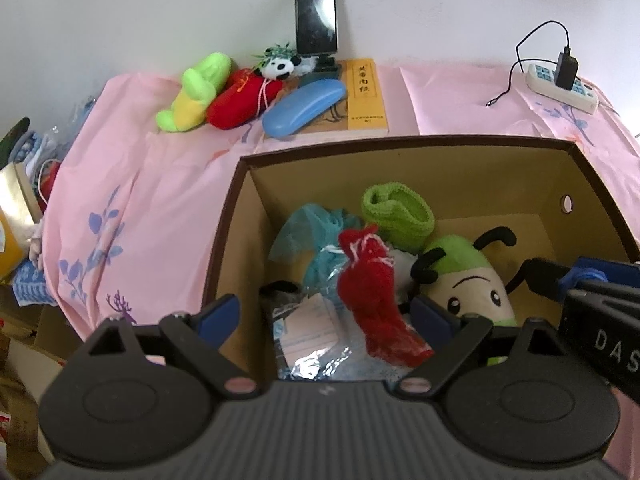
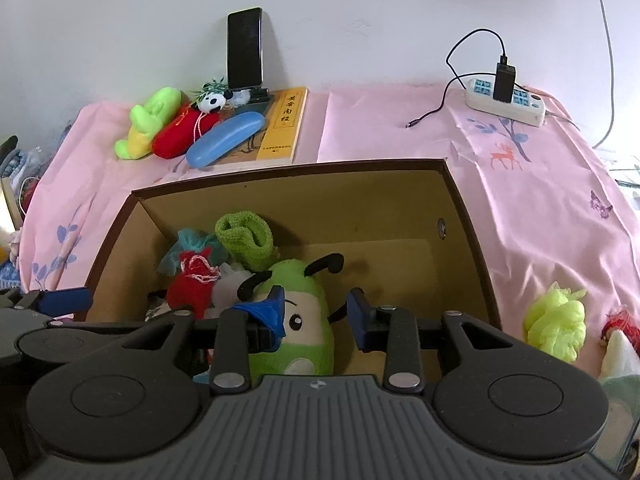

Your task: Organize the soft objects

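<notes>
An open brown cardboard box (image 1: 400, 146) (image 2: 280, 170) stands on the pink cloth. Inside lie a green plush with black antennae (image 1: 472, 280) (image 2: 304, 292), a red knitted pouch (image 1: 372, 292) (image 2: 192, 284), a green knitted roll (image 1: 400, 216) (image 2: 248, 236) and a teal mesh pouch (image 1: 316, 232). My left gripper (image 1: 326, 312) hangs open over the red pouch. My right gripper (image 2: 316, 314) straddles the green plush, with a gap showing at its right finger. A green-yellow plush (image 1: 196, 92), a red plush (image 1: 240, 100) and a small panda (image 1: 280, 66) lie at the back left. A yellow-green puff (image 2: 556, 320) sits right of the box.
Behind the box are a blue glasses case (image 1: 304, 108), a yellow book (image 1: 364, 92) and a phone on a stand (image 1: 316, 16). A power strip (image 2: 504, 100) with charger and cable lies back right. Clutter hangs off the table's left edge (image 1: 28, 184).
</notes>
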Action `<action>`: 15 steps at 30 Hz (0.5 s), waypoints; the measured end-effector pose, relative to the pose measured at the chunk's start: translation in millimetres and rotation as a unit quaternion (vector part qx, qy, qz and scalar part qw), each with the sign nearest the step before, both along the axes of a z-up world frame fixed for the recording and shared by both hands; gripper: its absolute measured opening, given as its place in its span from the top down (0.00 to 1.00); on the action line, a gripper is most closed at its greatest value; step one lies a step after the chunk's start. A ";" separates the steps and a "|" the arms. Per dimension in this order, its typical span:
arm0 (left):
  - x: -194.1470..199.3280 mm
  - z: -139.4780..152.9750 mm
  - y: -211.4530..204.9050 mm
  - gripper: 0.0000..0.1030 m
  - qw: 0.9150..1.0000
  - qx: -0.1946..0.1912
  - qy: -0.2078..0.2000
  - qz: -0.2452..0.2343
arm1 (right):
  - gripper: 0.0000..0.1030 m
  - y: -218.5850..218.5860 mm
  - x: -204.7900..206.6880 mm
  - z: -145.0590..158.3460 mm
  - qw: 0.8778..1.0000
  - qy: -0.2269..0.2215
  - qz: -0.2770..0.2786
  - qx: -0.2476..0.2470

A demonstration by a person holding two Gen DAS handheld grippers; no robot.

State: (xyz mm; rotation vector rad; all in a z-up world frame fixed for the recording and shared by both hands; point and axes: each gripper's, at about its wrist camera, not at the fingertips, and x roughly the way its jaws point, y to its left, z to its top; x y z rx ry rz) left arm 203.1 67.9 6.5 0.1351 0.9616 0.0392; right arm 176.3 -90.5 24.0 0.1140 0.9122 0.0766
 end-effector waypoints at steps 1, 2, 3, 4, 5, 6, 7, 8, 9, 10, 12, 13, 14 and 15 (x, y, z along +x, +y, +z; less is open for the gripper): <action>0.3 -0.1 -0.7 0.11 1.000 0.002 0.000 -0.001 | 0.84 -0.8 0.6 -0.3 1.000 0.000 0.000 0.001; 0.8 -0.3 -1.3 0.11 1.000 0.003 0.000 -0.001 | 0.84 -1.8 1.3 -0.6 1.000 0.001 0.000 0.003; 0.9 -0.7 -2.2 0.11 1.000 0.003 0.000 -0.002 | 0.84 -2.6 2.1 -1.1 1.000 0.002 0.000 0.005; 1.4 -1.1 -2.9 0.11 1.000 0.004 0.001 -0.002 | 0.83 -3.4 3.0 -1.6 1.000 0.003 0.000 0.005; 1.8 -1.4 -3.8 0.11 1.000 0.005 0.002 -0.003 | 0.83 -3.8 3.6 -2.0 1.000 0.004 -0.001 0.005; 2.0 -1.6 -4.8 0.11 1.000 0.005 0.003 -0.004 | 0.83 -4.3 3.9 -2.3 1.000 0.004 -0.002 0.003; 2.1 -1.9 -5.5 0.11 1.000 0.004 0.003 -0.004 | 0.83 -4.3 4.1 -2.4 1.000 0.004 -0.002 0.001; 2.3 -2.3 -6.0 0.11 1.000 0.004 0.004 -0.005 | 0.83 -4.4 4.6 -2.7 1.000 0.004 -0.002 -0.002; 3.1 -2.7 -5.1 0.11 1.000 0.002 0.005 -0.006 | 0.83 -4.0 4.8 -3.0 1.000 0.004 -0.002 -0.006; 3.2 -3.0 -5.0 0.11 1.000 0.001 0.006 -0.005 | 0.83 -3.8 5.2 -3.4 1.000 0.004 -0.001 -0.007; 4.1 -4.5 -3.6 0.11 1.000 -0.002 0.010 -0.003 | 0.83 -4.3 6.1 -3.9 1.000 0.006 0.001 -0.007; 4.8 -5.4 -3.3 0.11 1.000 -0.003 0.013 -0.001 | 0.83 -4.3 6.5 -4.2 1.000 0.007 0.003 -0.007; 5.0 -6.1 -2.0 0.11 1.000 -0.004 0.014 0.003 | 0.83 -4.1 7.2 -4.7 1.000 0.008 0.004 -0.009; 5.2 -6.7 -1.5 0.11 1.000 -0.005 0.015 0.008 | 0.83 -3.8 7.6 -5.1 1.000 0.009 0.005 -0.010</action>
